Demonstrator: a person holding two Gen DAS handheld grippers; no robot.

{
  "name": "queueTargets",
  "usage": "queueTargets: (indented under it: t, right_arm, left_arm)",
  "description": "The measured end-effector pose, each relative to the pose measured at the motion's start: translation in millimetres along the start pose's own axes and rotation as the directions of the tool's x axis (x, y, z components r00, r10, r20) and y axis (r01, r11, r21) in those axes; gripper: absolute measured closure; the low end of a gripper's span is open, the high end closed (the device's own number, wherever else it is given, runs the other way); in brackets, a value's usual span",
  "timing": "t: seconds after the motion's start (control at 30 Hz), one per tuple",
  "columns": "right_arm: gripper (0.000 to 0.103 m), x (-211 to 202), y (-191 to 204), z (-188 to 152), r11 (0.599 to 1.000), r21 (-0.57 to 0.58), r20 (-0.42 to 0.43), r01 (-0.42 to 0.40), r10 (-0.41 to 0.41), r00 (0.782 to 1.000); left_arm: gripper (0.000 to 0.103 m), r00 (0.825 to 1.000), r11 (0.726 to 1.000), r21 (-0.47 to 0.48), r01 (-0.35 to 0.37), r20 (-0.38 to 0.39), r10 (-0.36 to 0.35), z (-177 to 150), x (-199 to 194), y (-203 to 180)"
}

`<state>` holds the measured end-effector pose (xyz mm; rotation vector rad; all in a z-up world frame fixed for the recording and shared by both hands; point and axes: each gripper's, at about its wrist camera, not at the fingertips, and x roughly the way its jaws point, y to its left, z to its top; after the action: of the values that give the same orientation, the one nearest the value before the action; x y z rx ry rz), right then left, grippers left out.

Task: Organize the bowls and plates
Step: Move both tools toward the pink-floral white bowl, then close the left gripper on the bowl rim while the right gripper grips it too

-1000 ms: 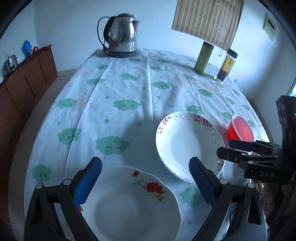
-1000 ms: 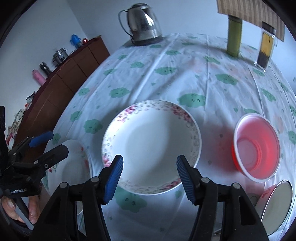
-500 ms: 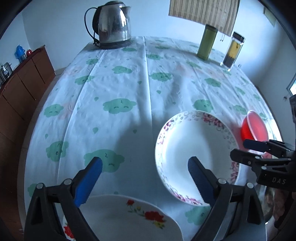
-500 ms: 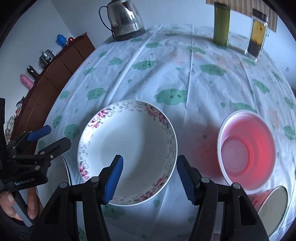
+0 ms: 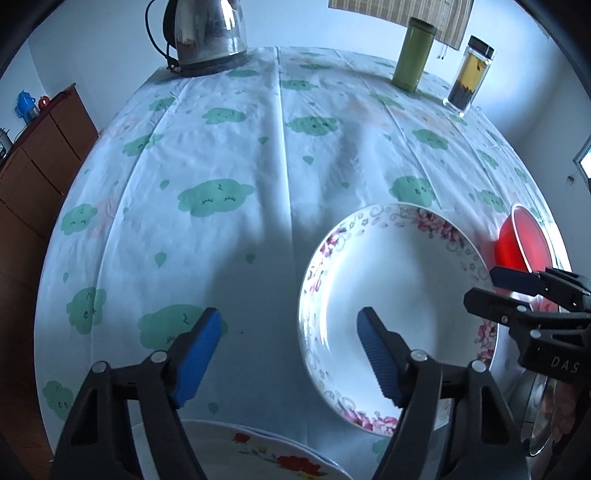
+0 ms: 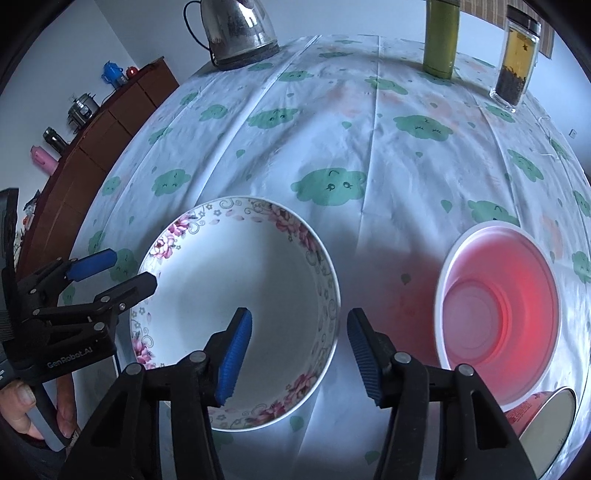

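A white deep plate with a pink flower rim (image 5: 399,280) lies on the cloud-print tablecloth (image 5: 229,155). My left gripper (image 5: 288,354) straddles its left rim, one finger over the cloth and the other over the plate's well. Its jaws are closing and the pads are not touching the rim. My right gripper (image 6: 299,354) straddles the plate's (image 6: 236,273) right rim, also closing and clear of it. A second plate with red flowers (image 5: 258,454) lies under the left gripper at the near edge. A red plastic bowl (image 6: 498,314) stands to the right.
A metal bowl (image 6: 546,424) sits by the red bowl at the near right. At the far end stand a steel kettle (image 5: 207,33), a green flask (image 5: 413,55) and a tea jar (image 5: 469,74). A wooden cabinet (image 6: 110,122) runs along the left.
Both grippers came down and forward onto the pink-rimmed plate, and their jaws narrowed. The red-flower plate slid to the bottom of the left wrist view.
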<state>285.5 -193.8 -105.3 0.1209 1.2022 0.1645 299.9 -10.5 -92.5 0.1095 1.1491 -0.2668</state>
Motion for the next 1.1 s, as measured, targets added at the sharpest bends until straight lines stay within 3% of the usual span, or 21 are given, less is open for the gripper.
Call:
queueTargets:
  t: [0.1, 0.37, 0.57, 0.97, 1.1]
  right_arm:
    - [0.05, 5.6, 0.6, 0.5, 1.0, -0.003, -0.013, 0.002, -0.002, 1.0]
    - [0.056, 18.8, -2.1, 1.1, 1.0, -0.006, -0.057, -0.012, 0.012, 0.998]
    - [0.058, 22.4, -5.6, 3.3, 1.0, 0.001, -0.07, -0.028, 0.028, 0.997]
    - [0.058, 25.2, -1.8, 2.6, 1.0, -0.022, -0.063, -0.016, 0.015, 0.998]
    - [0.066, 24.5, -1.1, 1.0, 0.999, -0.04, -0.051, 0.007, -0.009, 0.999]
  left_arm:
    - [0.033, 1.0, 1.0, 0.02, -0.01, -0.013, 0.01, -0.2, 4.8, -5.0]
    - [0.071, 0.998, 0.997, 0.07, -0.016, -0.058, 0.02, -0.8, 18.6, -15.9]
    - [0.078, 0.997, 0.993, 0.113, -0.031, -0.061, 0.038, -0.4, 20.0, -24.9]
    - [0.078, 0.997, 0.989, 0.131, -0.063, -0.044, 0.069, -1.1, 20.2, -29.1]
    - [0.078, 0.996, 0.987, 0.14, -0.077, -0.036, 0.083, -2.2, 20.3, -30.4]
